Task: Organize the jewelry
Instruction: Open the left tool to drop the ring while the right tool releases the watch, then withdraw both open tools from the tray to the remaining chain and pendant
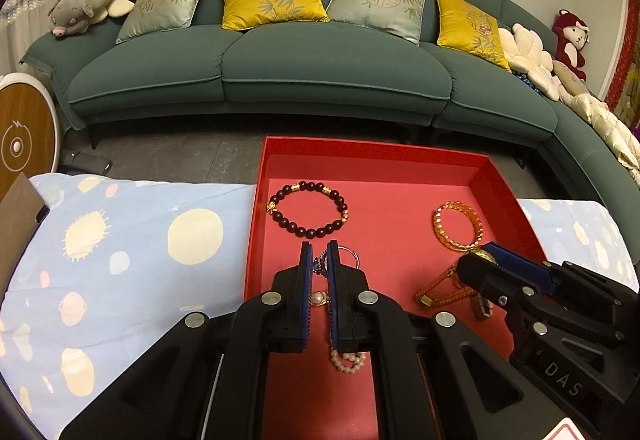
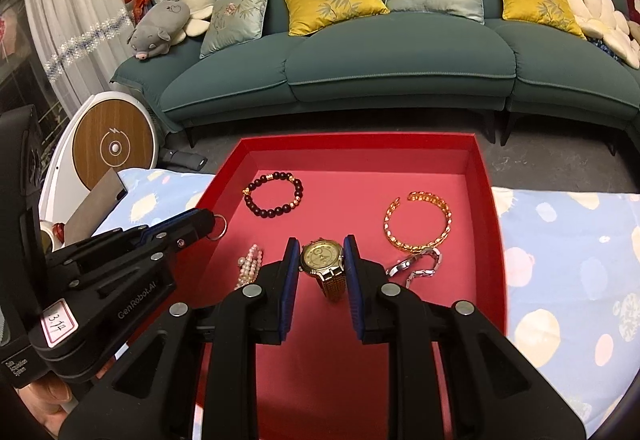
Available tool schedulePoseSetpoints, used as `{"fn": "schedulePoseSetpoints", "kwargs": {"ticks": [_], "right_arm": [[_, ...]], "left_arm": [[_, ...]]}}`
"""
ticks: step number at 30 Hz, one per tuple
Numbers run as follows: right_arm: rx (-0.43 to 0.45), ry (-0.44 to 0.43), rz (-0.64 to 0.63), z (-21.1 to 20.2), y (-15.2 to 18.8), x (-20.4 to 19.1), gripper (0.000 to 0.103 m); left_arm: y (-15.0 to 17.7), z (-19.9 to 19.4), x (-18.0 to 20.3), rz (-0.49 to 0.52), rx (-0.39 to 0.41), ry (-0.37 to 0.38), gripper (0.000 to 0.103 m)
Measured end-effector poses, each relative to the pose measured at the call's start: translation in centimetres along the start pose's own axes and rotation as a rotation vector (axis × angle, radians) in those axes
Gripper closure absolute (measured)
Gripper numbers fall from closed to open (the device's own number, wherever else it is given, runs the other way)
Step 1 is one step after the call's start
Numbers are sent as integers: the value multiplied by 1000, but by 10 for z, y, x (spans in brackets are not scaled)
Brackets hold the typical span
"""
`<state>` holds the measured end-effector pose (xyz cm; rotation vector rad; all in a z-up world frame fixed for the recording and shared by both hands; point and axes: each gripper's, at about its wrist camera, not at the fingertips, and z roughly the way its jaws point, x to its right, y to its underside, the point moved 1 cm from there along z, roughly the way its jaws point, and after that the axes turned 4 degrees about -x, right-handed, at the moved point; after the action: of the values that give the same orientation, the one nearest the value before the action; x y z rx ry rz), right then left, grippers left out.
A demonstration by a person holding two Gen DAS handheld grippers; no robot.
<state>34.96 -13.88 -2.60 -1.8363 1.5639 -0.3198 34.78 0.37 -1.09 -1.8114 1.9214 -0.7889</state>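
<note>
A red tray (image 1: pixel 368 159) (image 2: pixel 360 147) holds the jewelry. A dark bead bracelet (image 1: pixel 307 208) (image 2: pixel 274 195) lies at its far left and a gold chain bangle (image 1: pixel 458 226) (image 2: pixel 418 222) at its far right. My left gripper (image 1: pixel 319 260) is shut on a small silver charm with a key ring (image 1: pixel 348 255) (image 2: pixel 218 227); a pearl strand (image 1: pixel 347 360) (image 2: pixel 250 266) lies under it. My right gripper (image 2: pixel 321 260) is shut on a gold watch (image 2: pixel 323 260) by its case, the strap hanging down. A silver watch (image 2: pixel 418 266) lies just to its right.
The tray rests on a pale blue patterned cloth (image 1: pixel 120 240) (image 2: pixel 568 260). A green sofa (image 1: pixel 320 51) with cushions stands behind. A round wooden device (image 2: pixel 114 147) and a brown card (image 2: pixel 94 205) are at the left.
</note>
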Motion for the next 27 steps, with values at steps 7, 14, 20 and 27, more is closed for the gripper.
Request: {"fn": "schedulePoseSetpoints", "kwargs": {"ticks": [7,14,20,27], "right_arm": [[-1,16,15,12,4,3,79],[118,18,66,-36,-13,1,63],[192,65,24,-111,-19,-17,52],[213,26,52,-175,31,-18,46]], "left_arm": [[1,10,-10,-44,-34,-11,91],[-14,-28,-25,-144,16,35,76],[-19,-99,-18,-97,84,41,73],[40,-160,-20,-69,96,44,54]]}}
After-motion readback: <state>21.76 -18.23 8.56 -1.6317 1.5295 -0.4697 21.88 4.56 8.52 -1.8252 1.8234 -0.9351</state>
